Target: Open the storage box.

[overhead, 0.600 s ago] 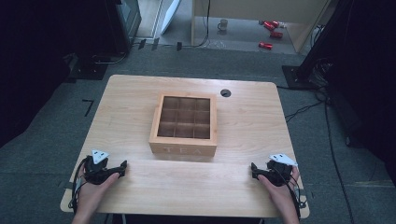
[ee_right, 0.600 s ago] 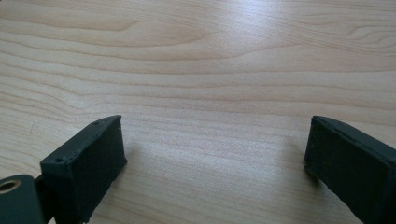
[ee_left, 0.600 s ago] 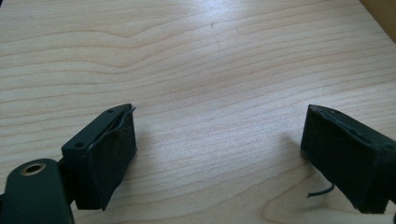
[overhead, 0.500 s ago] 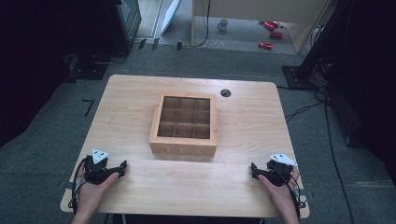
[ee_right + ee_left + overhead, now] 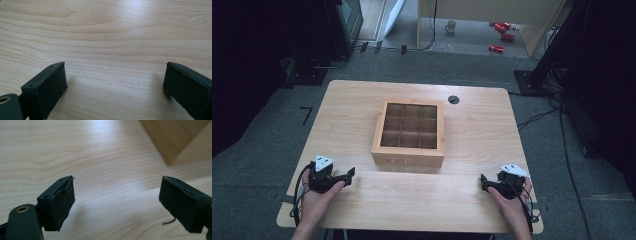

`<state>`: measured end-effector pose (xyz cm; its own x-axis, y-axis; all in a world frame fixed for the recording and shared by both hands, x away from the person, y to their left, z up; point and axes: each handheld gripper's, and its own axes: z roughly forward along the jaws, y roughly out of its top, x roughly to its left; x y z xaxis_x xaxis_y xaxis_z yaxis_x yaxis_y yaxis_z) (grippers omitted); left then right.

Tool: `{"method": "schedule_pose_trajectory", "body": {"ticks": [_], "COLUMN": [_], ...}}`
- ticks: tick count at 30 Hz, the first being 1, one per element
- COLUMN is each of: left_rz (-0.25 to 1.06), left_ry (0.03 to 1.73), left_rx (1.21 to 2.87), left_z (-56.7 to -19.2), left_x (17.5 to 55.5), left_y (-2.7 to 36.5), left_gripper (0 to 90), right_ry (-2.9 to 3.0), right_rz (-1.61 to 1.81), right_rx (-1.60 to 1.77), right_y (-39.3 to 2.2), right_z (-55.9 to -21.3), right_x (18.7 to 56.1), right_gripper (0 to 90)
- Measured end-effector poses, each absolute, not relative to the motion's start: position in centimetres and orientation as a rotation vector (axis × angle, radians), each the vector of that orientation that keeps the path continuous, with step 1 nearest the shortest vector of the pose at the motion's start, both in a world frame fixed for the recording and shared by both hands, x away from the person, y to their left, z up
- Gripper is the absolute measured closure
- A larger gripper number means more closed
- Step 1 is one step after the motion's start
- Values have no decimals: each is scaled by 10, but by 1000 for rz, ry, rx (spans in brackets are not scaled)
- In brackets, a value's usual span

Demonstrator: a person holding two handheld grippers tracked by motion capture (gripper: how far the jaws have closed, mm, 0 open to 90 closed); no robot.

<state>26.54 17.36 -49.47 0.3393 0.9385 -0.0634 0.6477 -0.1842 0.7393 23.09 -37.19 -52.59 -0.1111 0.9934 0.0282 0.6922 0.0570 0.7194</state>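
left hand-held black gripper rests near the table's front-left edge, jaws spread wide, nothing between them — square wooden tea box with nine compartments sits mid-table, well apart — right black gripper likewise gapes empty at front-right.

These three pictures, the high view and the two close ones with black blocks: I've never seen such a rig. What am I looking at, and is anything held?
No robot here: a person sits at a light wooden table and holds a black two-jaw hand gripper in each hand. The high view looks down from above the person's side; the left gripper is at the left, the right gripper at the right. Each close picture comes from a camera riding on one gripper, looking along its own black jaws, which stand wide apart over bare wood. Nothing is held. In the middle of the table stands a square wooden tea box with nine compartments; its corner shows in the left gripper view.
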Motion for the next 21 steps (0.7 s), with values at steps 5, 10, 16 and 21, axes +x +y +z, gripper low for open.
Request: {"method": "schedule_pose_trajectory", "body": {"ticks": [5, 10, 16, 21], "left_rz": [526, 520, 478, 420], "left_ry": [1322, 1274, 1239, 1185], "left_rx": [1932, 1961, 1969, 1972], "left_z": [-488, -483, -483, -482], "left_x": [269, 276, 283, 287], "left_y": [160, 144, 130, 123], "left_gripper": [138, 141, 143, 176], "right_ry": [1857, 1857, 1857, 1853], "right_rz": [816, 816, 817, 816], "right_rx": [1680, 1681, 1680, 1684], "right_y": [-372, -372, -372, -372], "right_z": [-526, -526, -526, -526], "right_x": [231, 231, 231, 231], "right_gripper": [44, 44, 44, 44]}}
